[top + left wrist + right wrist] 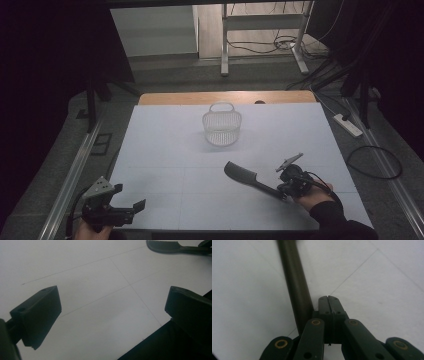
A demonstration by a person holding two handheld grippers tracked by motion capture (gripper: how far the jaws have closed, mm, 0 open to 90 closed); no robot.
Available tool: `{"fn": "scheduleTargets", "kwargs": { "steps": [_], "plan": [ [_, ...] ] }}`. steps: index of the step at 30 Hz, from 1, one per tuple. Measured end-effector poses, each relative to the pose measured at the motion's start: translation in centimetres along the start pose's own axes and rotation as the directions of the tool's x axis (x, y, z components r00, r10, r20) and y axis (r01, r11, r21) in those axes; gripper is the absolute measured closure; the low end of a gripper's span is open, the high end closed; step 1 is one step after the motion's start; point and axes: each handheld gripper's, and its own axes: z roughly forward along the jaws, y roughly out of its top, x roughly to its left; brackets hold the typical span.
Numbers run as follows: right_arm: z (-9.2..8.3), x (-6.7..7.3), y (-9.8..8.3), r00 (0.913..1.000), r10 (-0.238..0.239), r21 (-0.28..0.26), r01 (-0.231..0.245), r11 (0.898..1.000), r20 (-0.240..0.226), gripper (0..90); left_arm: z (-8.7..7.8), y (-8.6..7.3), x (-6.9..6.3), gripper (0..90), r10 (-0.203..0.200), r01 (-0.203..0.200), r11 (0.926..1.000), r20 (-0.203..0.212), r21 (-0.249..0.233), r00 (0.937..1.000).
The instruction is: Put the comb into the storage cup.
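Note:
A dark comb-like tool [245,177] with a long handle lies on the white table [165,150], right of centre near the front. My right gripper [282,191] sits at the handle's end. In the right gripper view its jaws [328,300] are pressed together with nothing between them, and the handle [294,282] runs right beside their left side. My left gripper [129,196] rests at the front left corner, jaws wide apart [112,307] over bare table. The tool's toothed head [165,246] shows far off in the left gripper view. A white wire basket [222,127] stands upright toward the back.
The table's far edge is a wooden strip [200,97]. Beyond it stands a desk frame [225,55] with cables on the floor. A power strip [348,125] and a looped cable [375,162] lie on the floor to the right.

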Motion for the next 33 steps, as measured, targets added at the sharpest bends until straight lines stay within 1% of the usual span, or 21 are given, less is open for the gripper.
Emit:
{"fn": "scheduleTargets", "kwargs": {
  "steps": [7, 11, 15, 16, 20, 23, 27, 28, 29, 30, 31, 32, 33],
  "plan": [
    [-0.4, 1.1, -0.5, 0.9998, -0.005, -0.007, 0.005, 1.000, -0.018, 89.5, 0.0, 0.0, 0.0, 1.5, 0.002, -0.002, 1.0000, -0.003, 0.002, 1.0000],
    [-0.4, 1.4, -0.7, 0.9996, -0.002, -0.004, 0.002, 1.000, -0.029, 89.4, 0.0, 0.0, 0.0, 1.5, 0.001, -0.001, 1.0000, -0.002, 0.003, 1.0000],
    [-0.5, 1.6, -0.9, 0.9990, 0.002, -0.004, -0.002, 1.000, -0.044, 89.4, 0.0, 0.0, 0.0, 1.5, 0.002, -0.002, 1.0000, -0.002, 0.003, 1.0000],
    [-0.6, 1.8, -1.0, 0.9985, 0.000, -0.001, 0.000, 1.000, -0.055, 89.5, 0.0, 0.0, 0.0, 1.5, 0.001, -0.001, 1.0000, -0.002, 0.004, 1.0000],
    [-0.6, 2.4, -1.1, 0.9974, -0.009, -0.001, 0.009, 1.000, -0.072, 89.5, 0.0, 0.0, 0.0, 1.6, 0.003, -0.003, 1.0000, -0.003, 0.004, 1.0000],
    [-0.6, 2.6, -1.2, 0.9980, -0.015, 0.003, 0.016, 1.000, -0.062, 89.4, 0.0, 0.0, 0.0, 1.5, 0.002, -0.002, 1.0000, -0.003, 0.004, 1.0000],
    [-0.8, 2.4, -1.2, 0.9987, -0.012, -0.013, 0.011, 1.000, -0.049, 89.2, 0.0, 0.0, 0.0, 1.6, 0.002, -0.002, 1.0000, -0.003, 0.003, 1.0000],
    [-1.1, 2.2, -1.2, 0.9994, -0.004, -0.032, 0.003, 0.999, -0.034, 86.7, 0.0, 0.0, 0.0, 1.6, 0.002, -0.002, 1.0000, -0.004, 0.003, 1.0000],
    [-1.2, 2.1, -1.2, 0.9995, -0.003, -0.035, 0.002, 0.999, -0.031, 85.9, 0.0, 0.0, 0.0, 1.6, 0.002, -0.002, 1.0000, -0.004, 0.003, 1.0000],
    [-1.3, 2.0, -1.2, 0.9998, -0.001, -0.049, 0.000, 0.999, -0.022, 84.4, 0.0, 0.0, 0.0, 1.6, 0.002, -0.002, 1.0000, -0.004, 0.003, 1.0000],
    [-1.3, 2.0, -1.2, 0.9998, -0.001, -0.049, 0.000, 0.999, -0.022, 84.4, 0.0, 0.0, 0.0, 1.5, 0.002, -0.002, 1.0000, -0.004, 0.003, 1.0000],
    [-1.6, 1.8, -1.2, 1.0000, 0.006, -0.071, -0.006, 0.997, -0.005, 80.1, 0.0, 0.0, 0.0, 1.6, 0.001, -0.001, 1.0000, -0.003, 0.003, 1.0000],
    [-1.7, 1.8, -1.2, 0.9999, 0.012, -0.079, -0.012, 0.997, -0.004, 78.0, 0.0, 0.0, 0.0, 1.6, 0.001, -0.001, 1.0000, -0.002, 0.003, 1.0000]
  ]
}}
